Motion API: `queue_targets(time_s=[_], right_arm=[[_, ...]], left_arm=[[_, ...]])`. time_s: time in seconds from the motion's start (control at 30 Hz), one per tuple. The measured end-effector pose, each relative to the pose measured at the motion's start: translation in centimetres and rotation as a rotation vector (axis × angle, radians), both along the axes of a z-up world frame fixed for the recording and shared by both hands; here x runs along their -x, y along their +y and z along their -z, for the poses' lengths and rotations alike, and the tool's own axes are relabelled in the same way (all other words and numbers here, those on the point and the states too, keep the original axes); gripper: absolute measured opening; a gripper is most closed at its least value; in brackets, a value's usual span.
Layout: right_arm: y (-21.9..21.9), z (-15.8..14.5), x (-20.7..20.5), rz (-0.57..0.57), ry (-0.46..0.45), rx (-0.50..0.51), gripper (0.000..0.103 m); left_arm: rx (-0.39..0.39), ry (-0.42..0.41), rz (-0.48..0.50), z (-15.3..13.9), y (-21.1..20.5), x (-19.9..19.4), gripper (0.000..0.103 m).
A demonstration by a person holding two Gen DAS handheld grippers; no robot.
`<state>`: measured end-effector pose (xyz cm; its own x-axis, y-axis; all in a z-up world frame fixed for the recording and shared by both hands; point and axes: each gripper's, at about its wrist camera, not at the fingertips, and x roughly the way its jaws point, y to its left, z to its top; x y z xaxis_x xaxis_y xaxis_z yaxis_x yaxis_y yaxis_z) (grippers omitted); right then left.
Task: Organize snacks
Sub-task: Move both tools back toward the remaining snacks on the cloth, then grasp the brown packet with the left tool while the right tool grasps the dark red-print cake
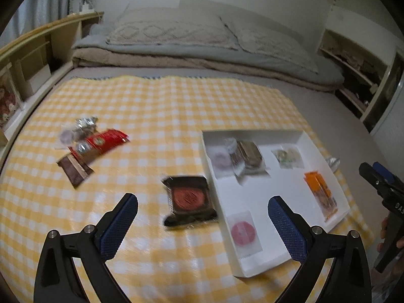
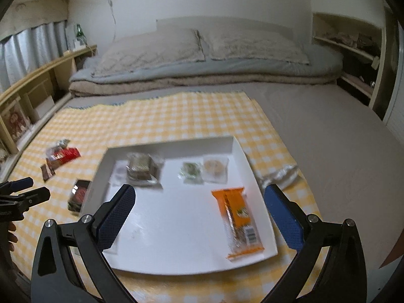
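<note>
A white tray (image 2: 174, 144) lies on the yellow checked cloth (image 1: 156, 106). An orange snack packet (image 2: 238, 221) rests at its right, a brown wrapped cake (image 2: 141, 168) and small clear packets (image 2: 203, 170) at its back. My right gripper (image 2: 199, 214) hovers open above the tray, nothing between its fingers. In the left wrist view the tray (image 1: 252, 135) is at right, with a pink round packet (image 1: 243, 232) at its near end. My left gripper (image 1: 203, 221) hangs open over a dark packet with a red disc (image 1: 188, 198) on the cloth beside the tray.
A heap of loose snacks, with a red packet (image 1: 104, 141) and a brown bar (image 1: 74, 170), lies at the cloth's left. A silvery wrapper (image 2: 280, 174) sits right of the tray. Folded bedding (image 2: 202, 70) fills the back, shelves (image 1: 30, 58) line the left.
</note>
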<state>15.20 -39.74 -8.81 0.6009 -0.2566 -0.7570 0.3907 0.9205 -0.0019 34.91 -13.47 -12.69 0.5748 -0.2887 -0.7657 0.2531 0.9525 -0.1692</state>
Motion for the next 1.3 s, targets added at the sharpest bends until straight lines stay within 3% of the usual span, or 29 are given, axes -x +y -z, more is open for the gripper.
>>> queue_targets(time_s=[0.33,0.93,1.2,1.23,1.3], right_arm=[[3.6,-1.0,-3.7,-0.064,-0.046,-0.009,0.103],[14.6,0.6,-13.4,-0.357,-0.015,-0.033,0.103],[18.8,2.6,-16.7,-0.520,0.067,-0.040,0.103],[19.1,2.9,-17.1,-0.541,0.081,-0.035,0.101],[19.8,3.8,-18.2,-0.585,0.116,-0.026,0.082]], left_arm=[[0.002,-0.083,-0.058,-3.0,5.8,0.2,0.103],[-0.065,-0.155,-0.196,-5.9,15.9,-2.1,0.103],[-0.107,-0.057,-0.243,-3.0,18.4,-6.7,0.103],[-0.113,-0.036,-0.251,-2.5,18.6,-7.5,0.103],[-0.127,0.016,-0.275,-1.1,18.8,-9.6,0.103]])
